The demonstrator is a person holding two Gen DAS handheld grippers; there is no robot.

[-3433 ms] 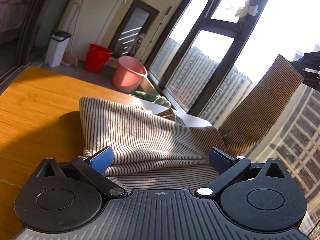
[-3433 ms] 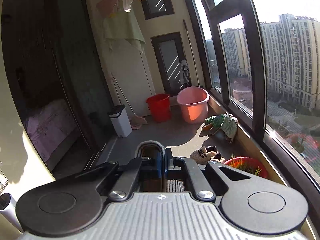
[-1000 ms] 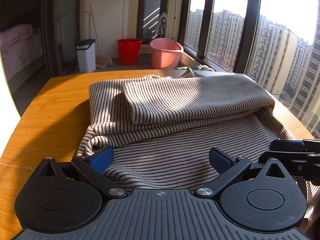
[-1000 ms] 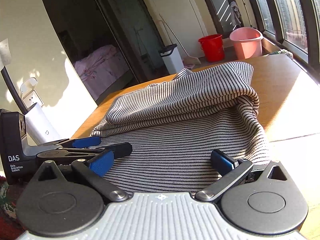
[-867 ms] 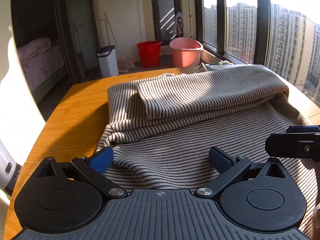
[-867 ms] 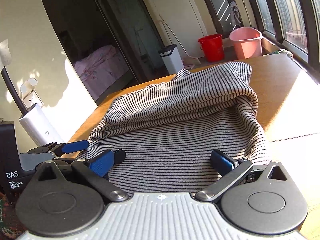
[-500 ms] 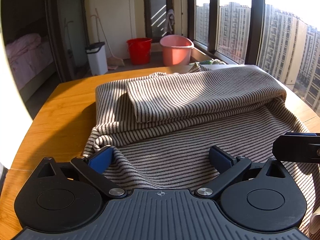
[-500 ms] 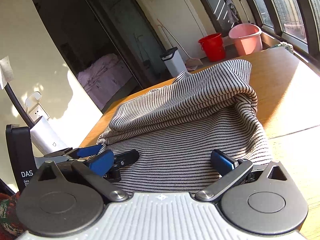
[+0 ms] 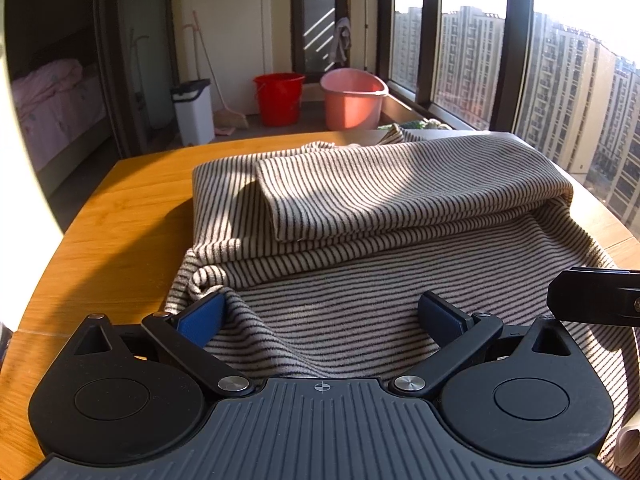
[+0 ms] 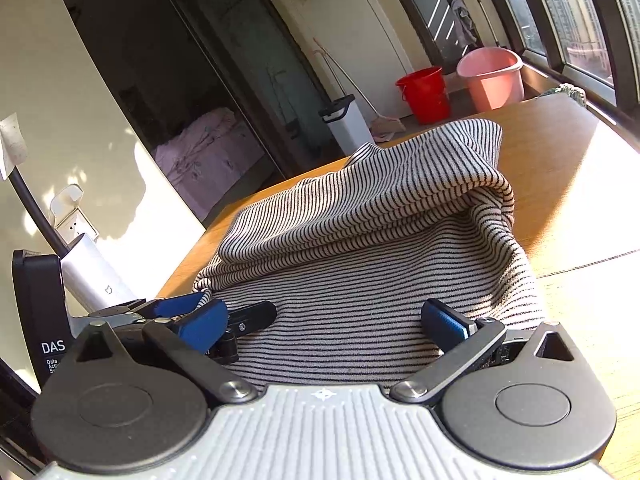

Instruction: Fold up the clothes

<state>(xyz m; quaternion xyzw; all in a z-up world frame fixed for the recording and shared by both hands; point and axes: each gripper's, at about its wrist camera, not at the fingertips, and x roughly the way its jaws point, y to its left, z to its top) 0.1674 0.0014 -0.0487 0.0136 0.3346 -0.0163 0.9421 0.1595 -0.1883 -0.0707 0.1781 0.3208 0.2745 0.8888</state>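
Note:
A grey-and-black striped garment (image 9: pixel 400 208) lies on the wooden table (image 9: pixel 120 208), its upper part doubled back over itself in a thick fold. My left gripper (image 9: pixel 322 316) is open at the garment's near left edge, and a bunched corner of cloth touches its left finger (image 9: pixel 202 318). In the right wrist view, my right gripper (image 10: pixel 324 324) is open over the near hem of the same garment (image 10: pixel 360 232). The left gripper (image 10: pixel 208 310) shows there at the cloth's left corner. The right gripper's black finger (image 9: pixel 596 298) enters the left view from the right.
A red bucket (image 9: pixel 279 98), a pink tub (image 9: pixel 352 98) and a white bin (image 9: pixel 194 110) stand on the floor beyond the table. Tall windows run along the right. A white cylinder (image 10: pixel 96 276) stands off the table's left edge. Bare wood (image 10: pixel 560 168) lies right of the garment.
The garment, held up 3.4 s ago, now lies folded on the table and both grippers stand open. In the last second the left gripper shifted onto the cloth's near left corner.

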